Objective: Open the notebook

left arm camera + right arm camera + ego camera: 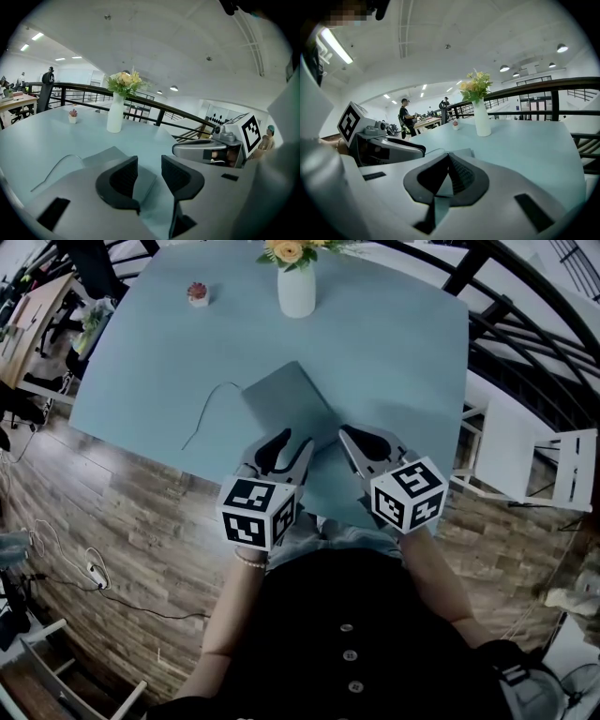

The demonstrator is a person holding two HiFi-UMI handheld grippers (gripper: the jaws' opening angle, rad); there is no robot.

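Grey notebook (286, 401) is lying closed on the table (394, 343) just beyond your jaw tips; your left gripper (292, 442) is hovering with jaws apart, your right gripper (349, 437) is hovering with jaws together, empty

Three cameras over one pale blue table (394, 343)
The table is viewed steeply from above by the head camera, close over the left gripper (293, 442) and right gripper (349, 435). From just behind each gripper's jaws, the tabletop is crossed low and near-level by the gripper views. The white vase (296, 289) and grey notebook (286, 404) are shared by all three.
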